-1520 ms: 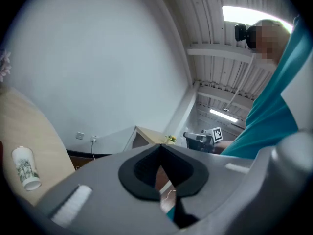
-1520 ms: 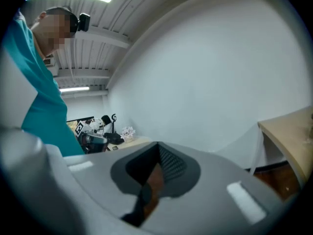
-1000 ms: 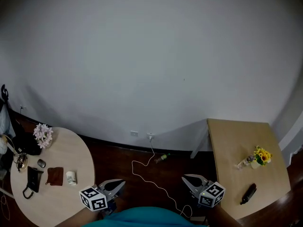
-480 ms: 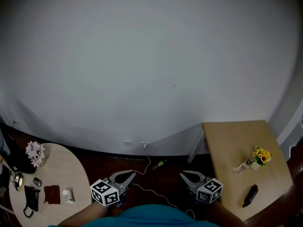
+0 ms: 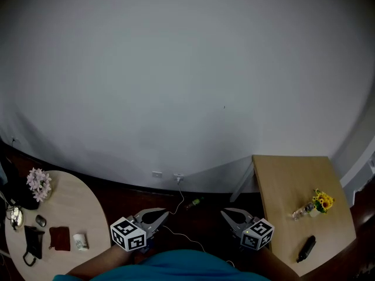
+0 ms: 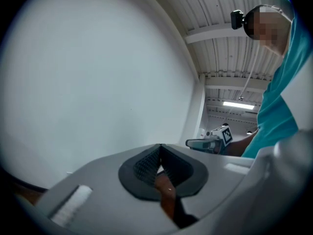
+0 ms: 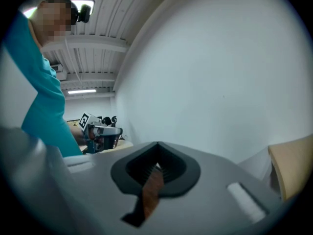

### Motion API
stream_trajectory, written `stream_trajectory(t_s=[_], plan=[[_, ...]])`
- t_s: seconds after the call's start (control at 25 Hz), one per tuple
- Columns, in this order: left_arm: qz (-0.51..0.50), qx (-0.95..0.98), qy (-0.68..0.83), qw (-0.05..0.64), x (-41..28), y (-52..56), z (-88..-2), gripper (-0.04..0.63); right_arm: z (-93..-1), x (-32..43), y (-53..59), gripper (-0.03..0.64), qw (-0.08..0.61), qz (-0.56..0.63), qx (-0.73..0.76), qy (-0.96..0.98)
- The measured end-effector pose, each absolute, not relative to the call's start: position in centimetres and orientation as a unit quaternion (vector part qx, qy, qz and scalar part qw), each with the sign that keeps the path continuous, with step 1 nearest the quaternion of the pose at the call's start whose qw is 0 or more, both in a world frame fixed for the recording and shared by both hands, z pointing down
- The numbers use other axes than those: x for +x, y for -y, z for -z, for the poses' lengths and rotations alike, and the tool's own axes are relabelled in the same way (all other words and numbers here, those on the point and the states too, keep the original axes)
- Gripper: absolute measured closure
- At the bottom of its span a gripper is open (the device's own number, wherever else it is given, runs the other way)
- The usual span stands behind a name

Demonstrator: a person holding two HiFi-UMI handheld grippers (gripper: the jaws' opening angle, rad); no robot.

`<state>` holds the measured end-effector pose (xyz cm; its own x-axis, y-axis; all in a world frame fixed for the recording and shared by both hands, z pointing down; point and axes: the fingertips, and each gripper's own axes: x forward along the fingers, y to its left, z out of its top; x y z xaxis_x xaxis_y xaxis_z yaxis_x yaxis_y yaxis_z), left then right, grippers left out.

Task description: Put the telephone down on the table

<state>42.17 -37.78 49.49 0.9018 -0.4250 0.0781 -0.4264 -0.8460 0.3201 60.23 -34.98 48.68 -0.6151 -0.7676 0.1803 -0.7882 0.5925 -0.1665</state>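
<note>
A black telephone (image 5: 31,242) with a curled cord lies on the round table (image 5: 88,206) at the lower left of the head view. My left gripper (image 5: 163,213) hovers over the dark floor, right of that table and well apart from the phone. It is shut and holds nothing, and its jaws meet at the tip (image 6: 160,146). My right gripper (image 5: 225,213) hangs beside it, left of the square wooden table (image 5: 287,180). It is also shut and empty, its jaws closed to a point (image 7: 157,143). Both point level at the white wall.
The round table also bears pale flowers (image 5: 38,183), a brown pouch (image 5: 59,237) and a white cup (image 5: 80,241). On the square table are a yellow bouquet (image 5: 320,202) and a dark oblong thing (image 5: 305,248). A white cable (image 5: 181,201) trails over the floor from a wall socket.
The view has swung: the round table slid towards the left edge and lower. My left gripper shifted right in the picture, closer to the right one. Both jaws stayed shut.
</note>
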Motion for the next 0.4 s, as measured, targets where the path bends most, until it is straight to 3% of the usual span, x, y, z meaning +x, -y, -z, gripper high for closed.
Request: stream_trajectory(t_s=[0.4], plan=[[-0.001, 0.958, 0.226, 0.177, 41.31, 37.69, -49.91, 0.589, -49.12, 59.34, 35.15, 0.616, 0.051, -0.118, 0.43, 0.894]])
